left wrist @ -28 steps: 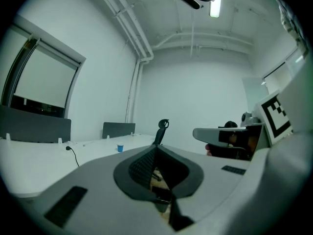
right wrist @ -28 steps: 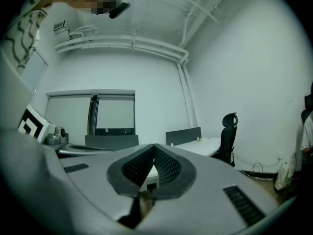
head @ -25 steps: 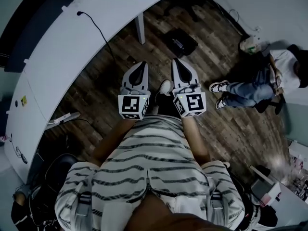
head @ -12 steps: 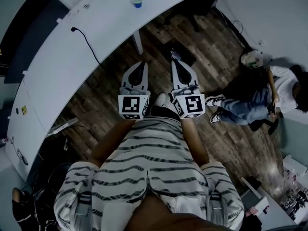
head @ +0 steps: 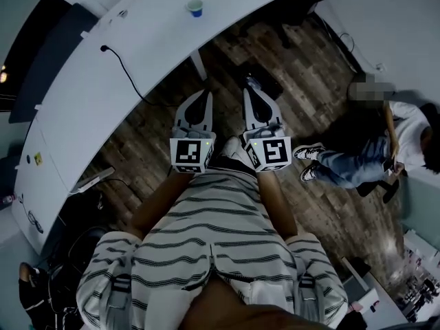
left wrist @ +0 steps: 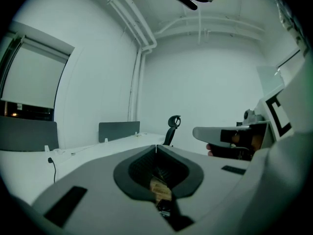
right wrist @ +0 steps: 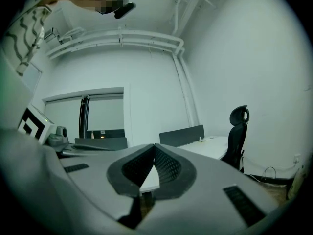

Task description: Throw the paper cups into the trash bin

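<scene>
Evidently no step is complete: one paper cup (head: 195,7) stands on the white surface (head: 137,60) at upper centre, well apart from the left gripper (head: 201,96) and right gripper (head: 252,91). Both jaws are clenched and empty, and no trash bin shows.

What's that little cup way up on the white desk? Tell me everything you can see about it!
The small paper cup looks pale around its open rim and blue lower down. It stands upright, mouth up, by itself on the long white desk, near the top of the head view. Only the desk touches it, and nothing else sits close to it. It is too small in the picture to tell whether anything is inside or whether it is dented.
</scene>
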A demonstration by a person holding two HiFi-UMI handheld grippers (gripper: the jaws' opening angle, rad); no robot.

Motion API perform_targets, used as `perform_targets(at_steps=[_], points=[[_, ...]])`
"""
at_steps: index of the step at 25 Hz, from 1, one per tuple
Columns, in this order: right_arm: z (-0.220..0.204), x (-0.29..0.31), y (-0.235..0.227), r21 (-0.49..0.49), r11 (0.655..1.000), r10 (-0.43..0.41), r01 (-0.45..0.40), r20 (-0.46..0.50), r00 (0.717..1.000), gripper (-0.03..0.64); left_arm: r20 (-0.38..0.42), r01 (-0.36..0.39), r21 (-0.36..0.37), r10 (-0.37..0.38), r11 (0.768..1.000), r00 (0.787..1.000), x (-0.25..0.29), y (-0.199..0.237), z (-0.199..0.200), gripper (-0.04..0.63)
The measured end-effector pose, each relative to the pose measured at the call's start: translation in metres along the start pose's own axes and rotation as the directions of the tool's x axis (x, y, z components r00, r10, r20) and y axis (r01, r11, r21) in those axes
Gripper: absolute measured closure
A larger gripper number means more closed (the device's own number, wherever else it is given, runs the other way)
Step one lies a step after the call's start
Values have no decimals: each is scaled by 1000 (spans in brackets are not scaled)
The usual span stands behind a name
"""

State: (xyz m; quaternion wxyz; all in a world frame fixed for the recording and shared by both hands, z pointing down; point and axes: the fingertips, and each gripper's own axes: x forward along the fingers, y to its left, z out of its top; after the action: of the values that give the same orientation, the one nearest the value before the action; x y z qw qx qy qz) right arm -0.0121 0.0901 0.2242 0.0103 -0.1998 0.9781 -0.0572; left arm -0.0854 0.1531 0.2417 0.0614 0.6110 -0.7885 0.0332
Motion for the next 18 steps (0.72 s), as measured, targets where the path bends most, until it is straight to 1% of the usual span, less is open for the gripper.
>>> perform_targets(at_steps=[4, 7, 16, 18], points=[[-3, 16, -7, 4, 1000, -9, 9, -4, 1000, 600, -7, 3, 6, -3, 1000, 1000, 14, 8, 0, 571], [-3, 31, -10, 4, 1000, -18, 18, -2, 1000, 600, 3, 16, 2, -16, 1000, 1000, 27, 20, 2, 571], [6, 102, -38, 7, 998, -70, 70, 13, 997, 600, 33, 83, 11, -84, 996, 996, 97, 60, 22, 571], [7, 118, -40, 0, 997, -77, 77, 16, 997, 600, 41, 86, 7, -86, 996, 995, 110, 73, 25, 571]])
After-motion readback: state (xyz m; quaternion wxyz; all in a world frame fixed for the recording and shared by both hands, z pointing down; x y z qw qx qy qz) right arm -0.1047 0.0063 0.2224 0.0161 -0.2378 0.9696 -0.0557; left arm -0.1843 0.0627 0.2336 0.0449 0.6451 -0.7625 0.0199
